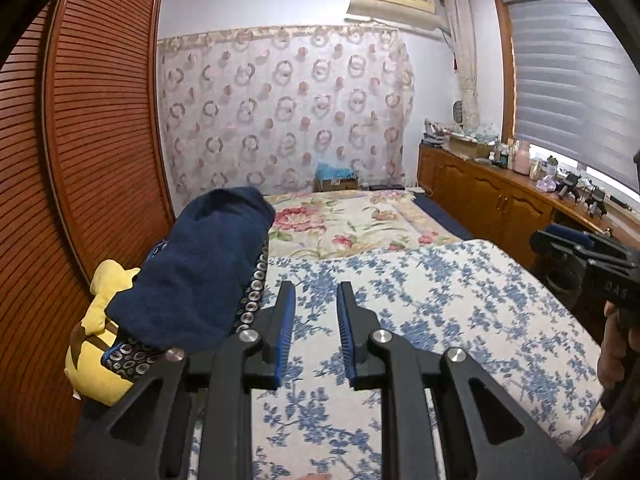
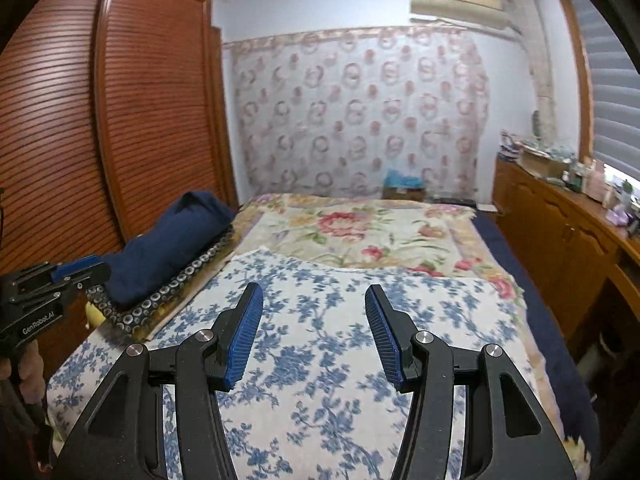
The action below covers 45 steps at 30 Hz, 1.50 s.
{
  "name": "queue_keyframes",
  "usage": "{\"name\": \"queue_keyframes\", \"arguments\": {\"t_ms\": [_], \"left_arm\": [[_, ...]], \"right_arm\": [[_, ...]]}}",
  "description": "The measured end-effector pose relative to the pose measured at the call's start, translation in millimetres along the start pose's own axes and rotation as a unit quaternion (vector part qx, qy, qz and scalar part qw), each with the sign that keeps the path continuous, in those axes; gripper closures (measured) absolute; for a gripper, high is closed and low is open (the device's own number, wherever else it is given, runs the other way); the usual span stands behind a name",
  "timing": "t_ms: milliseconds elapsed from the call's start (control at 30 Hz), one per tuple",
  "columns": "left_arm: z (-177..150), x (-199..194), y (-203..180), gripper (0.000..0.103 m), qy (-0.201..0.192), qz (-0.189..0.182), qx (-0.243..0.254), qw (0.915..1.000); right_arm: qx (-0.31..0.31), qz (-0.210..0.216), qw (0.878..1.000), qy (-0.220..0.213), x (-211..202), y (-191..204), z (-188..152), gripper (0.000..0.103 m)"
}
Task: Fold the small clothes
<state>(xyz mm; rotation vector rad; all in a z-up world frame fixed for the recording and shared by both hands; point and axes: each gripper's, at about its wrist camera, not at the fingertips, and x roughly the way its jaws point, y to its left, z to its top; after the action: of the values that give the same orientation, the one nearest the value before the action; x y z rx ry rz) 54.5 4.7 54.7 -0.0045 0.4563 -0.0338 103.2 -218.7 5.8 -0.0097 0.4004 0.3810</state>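
Between garments, it seems — both the left gripper (image 1: 316,320) and right gripper (image 2: 314,328) hang parted and empty over the bed (image 2: 320,360); no small clothes visible — next, fetching one.

Both my wrist feeds are evenly, softly lit, with a cool bluish cast on the walls. Daylight comes through the window blind (image 1: 568,80) at the right and blows out to white in the gap under its lower edge. Shadows on the blue floral cover (image 1: 420,300) are faint. The left feed is fairly sharp; the right one is smeared, so the patterned curtain (image 2: 360,112) and louvred wardrobe (image 2: 152,100) look soft. Fisheye distortion bows the wardrobe and window frame, and black vignetting cuts every corner.
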Motion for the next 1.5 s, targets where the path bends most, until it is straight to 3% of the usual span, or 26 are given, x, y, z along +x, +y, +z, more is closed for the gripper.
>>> {"name": "queue_keyframes", "arguments": {"t_ms": [233, 1500], "left_arm": [[4.6, -9.9, -10.0, 0.084, -0.019, -0.001, -0.007, 0.9998], [2.6, -12.5, -3.8, 0.084, -0.023, 0.010, -0.011, 0.9996]], "right_arm": [[0.012, -0.015, 1.000, -0.005, -15.4, -9.8, -7.5, 0.049], [0.018, -0.021, 1.000, -0.008, -14.7, -13.4, -10.6, 0.049]]}}
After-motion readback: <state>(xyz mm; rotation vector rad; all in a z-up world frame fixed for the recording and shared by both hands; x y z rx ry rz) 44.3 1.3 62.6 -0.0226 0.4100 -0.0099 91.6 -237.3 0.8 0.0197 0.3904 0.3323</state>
